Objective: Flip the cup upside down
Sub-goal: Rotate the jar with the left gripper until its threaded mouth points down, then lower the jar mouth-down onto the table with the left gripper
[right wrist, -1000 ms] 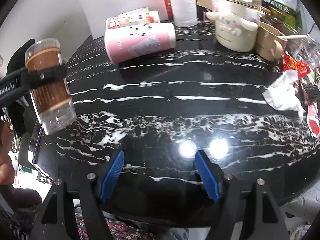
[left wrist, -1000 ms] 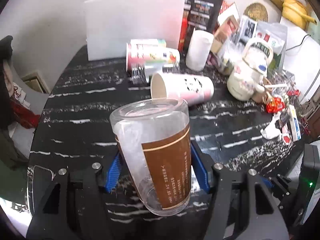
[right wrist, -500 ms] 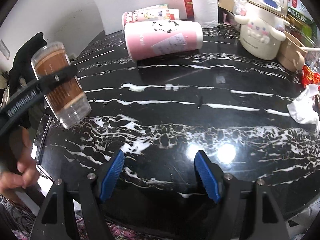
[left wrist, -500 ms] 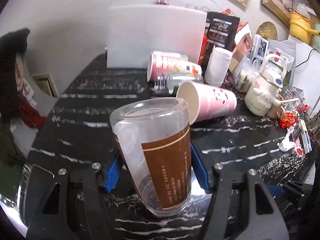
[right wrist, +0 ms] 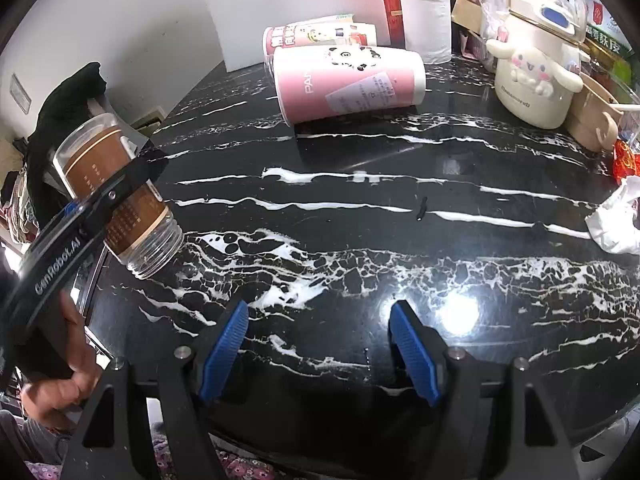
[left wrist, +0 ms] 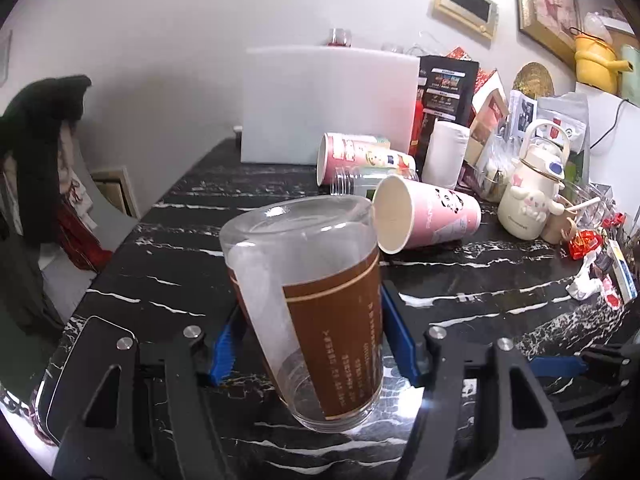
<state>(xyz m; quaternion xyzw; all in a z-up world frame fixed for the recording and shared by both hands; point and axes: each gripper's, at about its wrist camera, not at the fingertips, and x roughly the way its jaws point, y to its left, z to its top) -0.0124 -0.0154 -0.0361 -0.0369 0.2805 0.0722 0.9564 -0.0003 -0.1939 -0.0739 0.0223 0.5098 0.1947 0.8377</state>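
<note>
A clear glass cup (left wrist: 316, 308) with a brown label is held in my left gripper (left wrist: 308, 344), shut on its sides. The cup is turned with its base up and its open mouth down, tilted, just above the black marble table (left wrist: 480, 280). In the right wrist view the same cup (right wrist: 120, 200) hangs at the left, its mouth close over the table's left edge, with the left gripper's finger (right wrist: 100, 208) across it. My right gripper (right wrist: 318, 344) is open and empty over the table's near edge.
A pink paper cup (right wrist: 348, 80) lies on its side mid-table, with another printed cup (right wrist: 316, 36) behind it. A white board (left wrist: 328, 104), paper roll (right wrist: 426, 20), white character kettle (right wrist: 536, 68), crumpled tissue (right wrist: 616, 220) and clutter fill the back and right.
The left gripper has lowered the inverted cup toward the table's left edge and tilted it more. The right gripper has shifted forward a little, still open.
</note>
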